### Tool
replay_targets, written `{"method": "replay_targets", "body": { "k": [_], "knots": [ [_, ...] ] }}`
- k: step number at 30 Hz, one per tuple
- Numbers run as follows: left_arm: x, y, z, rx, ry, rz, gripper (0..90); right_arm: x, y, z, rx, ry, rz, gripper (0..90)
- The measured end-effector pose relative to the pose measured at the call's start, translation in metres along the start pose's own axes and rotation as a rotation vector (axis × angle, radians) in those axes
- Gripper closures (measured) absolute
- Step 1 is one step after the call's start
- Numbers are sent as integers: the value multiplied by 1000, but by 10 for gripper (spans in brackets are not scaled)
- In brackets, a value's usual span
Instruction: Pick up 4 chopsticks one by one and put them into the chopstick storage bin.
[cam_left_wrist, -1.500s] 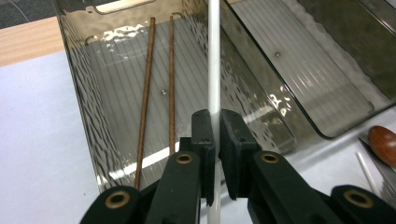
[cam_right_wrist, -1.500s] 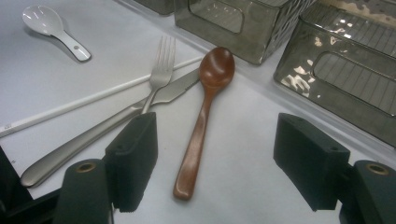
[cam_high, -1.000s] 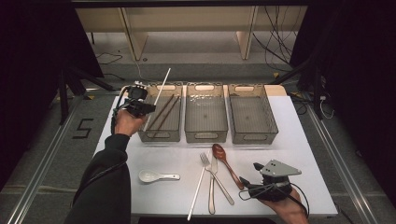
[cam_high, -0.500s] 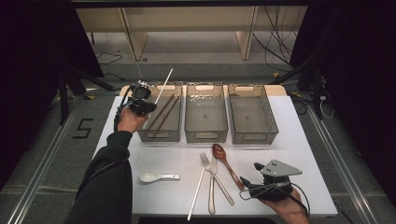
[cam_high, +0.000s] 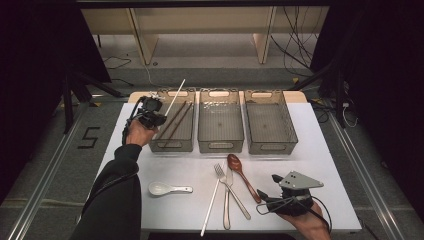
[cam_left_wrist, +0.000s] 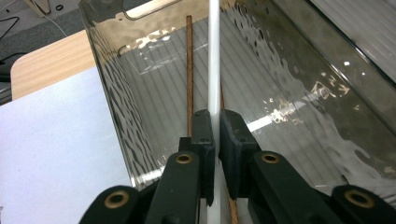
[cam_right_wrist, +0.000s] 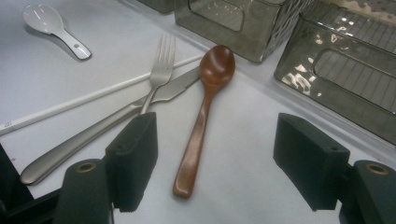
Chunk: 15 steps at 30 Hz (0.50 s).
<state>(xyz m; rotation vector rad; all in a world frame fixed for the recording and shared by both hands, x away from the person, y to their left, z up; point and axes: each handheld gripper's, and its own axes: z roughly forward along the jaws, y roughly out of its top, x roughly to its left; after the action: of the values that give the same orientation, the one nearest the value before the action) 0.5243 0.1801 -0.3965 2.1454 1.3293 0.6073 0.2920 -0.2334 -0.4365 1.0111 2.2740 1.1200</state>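
Your left gripper (cam_high: 156, 119), upper left of the high view, clamps the white chopstick (cam_left_wrist: 214, 56) over the leftmost bin (cam_high: 172, 145). Your right gripper (cam_right_wrist: 215, 163), lower right, stands open around the wooden spoon (cam_right_wrist: 205, 107).

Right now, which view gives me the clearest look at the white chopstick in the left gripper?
The left gripper view: the white chopstick runs up between the shut jaws of the left gripper, over the left bin. The high view shows it small, slanting above that bin.
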Motion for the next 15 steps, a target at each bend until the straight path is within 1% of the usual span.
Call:
{"method": "replay_targets", "body": {
  "k": [2, 3, 5, 7, 8, 10, 12, 13, 15],
  "knots": [
    [0, -1, 0, 3, 5, 8, 833, 0, 0, 0, 0, 1, 0, 314],
    [-1, -1, 1, 0, 7, 3, 830, 0, 0, 0, 1, 0, 0, 314],
    [-1, -1, 1, 10, 6, -1, 821, 0, 0, 0, 0, 0, 0, 314],
    [-1, -1, 0, 11, 1, -6, 759, 0, 0, 0, 0, -1, 0, 314],
    [-1, -1, -1, 9, 3, -6, 743, 0, 0, 0, 1, 1, 1, 314],
    [-2, 0, -4, 2, -3, -23, 718, 0, 0, 0, 1, 1, -1, 315],
    [-2, 1, -9, 5, -21, -46, 632, 0, 0, -1, 1, 0, -1, 314],
    [-3, 1, -12, -3, -32, -65, 608, 0, 0, -1, 1, 1, -1, 314],
    [-5, 2, -19, 3, -49, -81, 562, 0, 0, -1, -1, -1, -1, 314]
  ]
}}
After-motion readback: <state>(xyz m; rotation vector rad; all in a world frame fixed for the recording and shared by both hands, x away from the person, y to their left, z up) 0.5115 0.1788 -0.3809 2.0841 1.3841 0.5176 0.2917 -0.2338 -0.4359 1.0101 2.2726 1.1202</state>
